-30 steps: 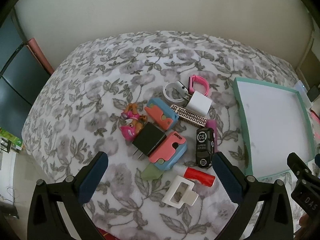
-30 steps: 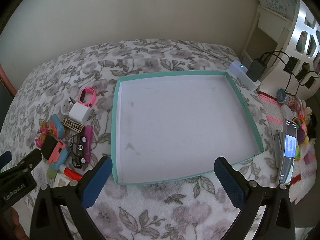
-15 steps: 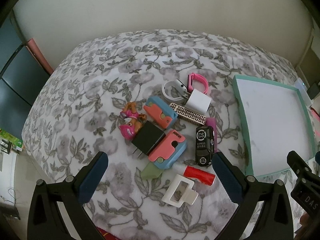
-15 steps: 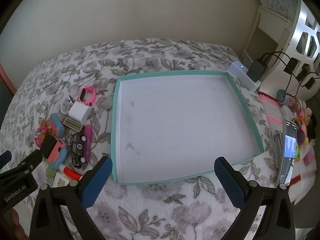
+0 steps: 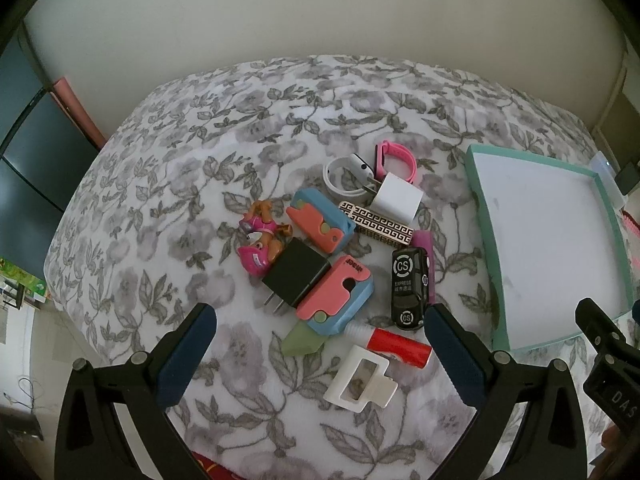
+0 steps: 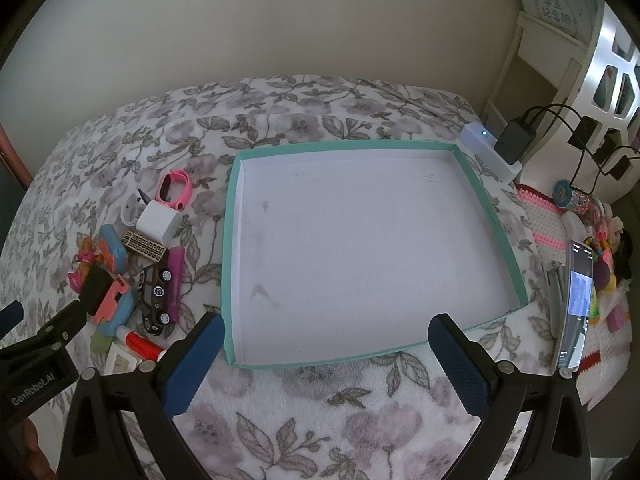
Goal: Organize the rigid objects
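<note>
Spread wide and empty over the floral quilt [image 5: 168,184]: left gripper [image 5: 320,344] above a heap of hard plastic trinkets, glossy black toy car [image 5: 409,288] and matte black charger cube [image 5: 296,272] among them. Likewise parted, right gripper [image 6: 326,352] facing the shallow teal-rimmed cardboard tray [image 6: 500,220], white inside.

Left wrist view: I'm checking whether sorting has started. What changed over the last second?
Only a slight camera drift; the pile slid a little lower in the frame. Nothing was taken or released: left gripper and right gripper stay open, and the tray holds nothing.
</note>
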Demonstrator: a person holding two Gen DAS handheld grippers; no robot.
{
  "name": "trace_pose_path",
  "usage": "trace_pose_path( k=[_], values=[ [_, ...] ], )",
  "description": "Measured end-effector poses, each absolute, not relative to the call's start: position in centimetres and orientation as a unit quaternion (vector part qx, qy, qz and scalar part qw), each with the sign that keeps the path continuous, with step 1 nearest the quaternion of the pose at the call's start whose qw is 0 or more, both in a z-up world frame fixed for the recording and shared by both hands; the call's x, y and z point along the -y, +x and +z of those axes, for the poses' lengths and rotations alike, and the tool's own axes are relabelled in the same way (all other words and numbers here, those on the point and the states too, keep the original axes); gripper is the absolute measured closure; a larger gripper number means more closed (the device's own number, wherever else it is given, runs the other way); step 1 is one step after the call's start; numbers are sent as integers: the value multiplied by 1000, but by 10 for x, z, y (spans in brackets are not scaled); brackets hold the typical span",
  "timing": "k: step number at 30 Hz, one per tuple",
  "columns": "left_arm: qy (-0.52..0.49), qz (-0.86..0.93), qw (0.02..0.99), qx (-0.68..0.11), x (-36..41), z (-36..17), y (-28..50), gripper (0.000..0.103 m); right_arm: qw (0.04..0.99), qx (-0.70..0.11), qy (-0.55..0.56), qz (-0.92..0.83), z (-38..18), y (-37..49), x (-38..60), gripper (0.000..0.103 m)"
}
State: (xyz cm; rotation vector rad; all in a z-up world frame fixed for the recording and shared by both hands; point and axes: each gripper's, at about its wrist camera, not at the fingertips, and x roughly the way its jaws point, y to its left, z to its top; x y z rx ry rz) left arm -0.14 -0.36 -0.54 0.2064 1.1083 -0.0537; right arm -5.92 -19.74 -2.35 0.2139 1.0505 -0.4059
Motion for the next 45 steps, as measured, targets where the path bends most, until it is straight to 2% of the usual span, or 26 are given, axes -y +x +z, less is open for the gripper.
trace_pose_path(
  k=[33, 45],
  values=[
    [81, -22, 845, -528, -6, -4, 3, 0, 845, -498, 79, -179, -25, -53, 184, 0],
    [37, 42, 843, -535, -69, -3, 21, 0, 858, -492, 111, -97, -28, -36, 145, 0]
  ],
)
